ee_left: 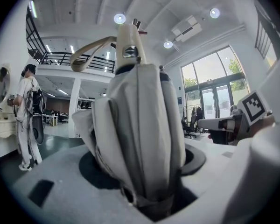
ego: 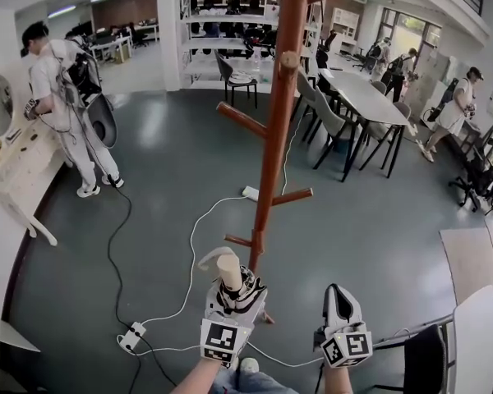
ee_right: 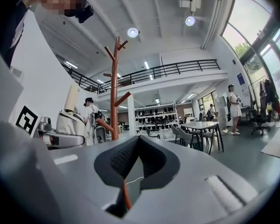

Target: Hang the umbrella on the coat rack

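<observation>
**Loop over a peg: raising the folded umbrella to the rack**

The folded umbrella (ego: 232,281) stands upright at lower centre of the head view. The left gripper (ego: 232,295) pinches it around its bundled canopy. Its fabric is pale grey, soft and pleated. The handle is a smooth cream cylinder with a flat strap loop (ee_left: 86,55) curling off to the left.

The surest move is to lift it and slide that loop over an upward-slanting peg (ego: 242,120) of the coat rack (ego: 278,138), a reddish-brown wooden pole just behind. The right gripper (ego: 338,295), at lower right, appears pressed together and empty.
</observation>
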Demonstrator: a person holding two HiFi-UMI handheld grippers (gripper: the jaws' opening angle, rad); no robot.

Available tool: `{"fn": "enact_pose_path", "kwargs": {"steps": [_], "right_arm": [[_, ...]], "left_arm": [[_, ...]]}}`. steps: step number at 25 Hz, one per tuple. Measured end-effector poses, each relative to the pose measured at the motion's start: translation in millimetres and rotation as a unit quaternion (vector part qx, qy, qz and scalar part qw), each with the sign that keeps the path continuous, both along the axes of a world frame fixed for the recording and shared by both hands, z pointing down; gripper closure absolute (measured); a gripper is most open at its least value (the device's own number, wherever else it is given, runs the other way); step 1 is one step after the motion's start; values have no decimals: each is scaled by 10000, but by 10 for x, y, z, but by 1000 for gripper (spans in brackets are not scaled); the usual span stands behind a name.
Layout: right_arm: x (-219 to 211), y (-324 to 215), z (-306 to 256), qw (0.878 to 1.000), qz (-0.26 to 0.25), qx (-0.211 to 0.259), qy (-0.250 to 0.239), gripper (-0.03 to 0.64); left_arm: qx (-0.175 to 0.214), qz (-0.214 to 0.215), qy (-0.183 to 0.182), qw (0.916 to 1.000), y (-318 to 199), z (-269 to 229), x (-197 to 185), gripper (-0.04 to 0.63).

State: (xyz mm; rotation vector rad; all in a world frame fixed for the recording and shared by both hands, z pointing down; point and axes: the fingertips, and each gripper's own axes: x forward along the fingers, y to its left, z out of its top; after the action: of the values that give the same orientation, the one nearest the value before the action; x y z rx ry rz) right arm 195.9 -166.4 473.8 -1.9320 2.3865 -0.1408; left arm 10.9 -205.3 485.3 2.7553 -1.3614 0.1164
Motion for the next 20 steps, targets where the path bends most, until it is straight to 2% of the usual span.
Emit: {"fn": "enact_pose_path", "kwargs": {"steps": [12,20], "right_arm": [[339,67,85,9997,166,-200,22,606],[541,172,102,9989,404,-257,23,606]], "left_arm": [[-292,539,-25,9981,57,251,634,291],[-453,756,-52,9961,7,382,850,291]]}}
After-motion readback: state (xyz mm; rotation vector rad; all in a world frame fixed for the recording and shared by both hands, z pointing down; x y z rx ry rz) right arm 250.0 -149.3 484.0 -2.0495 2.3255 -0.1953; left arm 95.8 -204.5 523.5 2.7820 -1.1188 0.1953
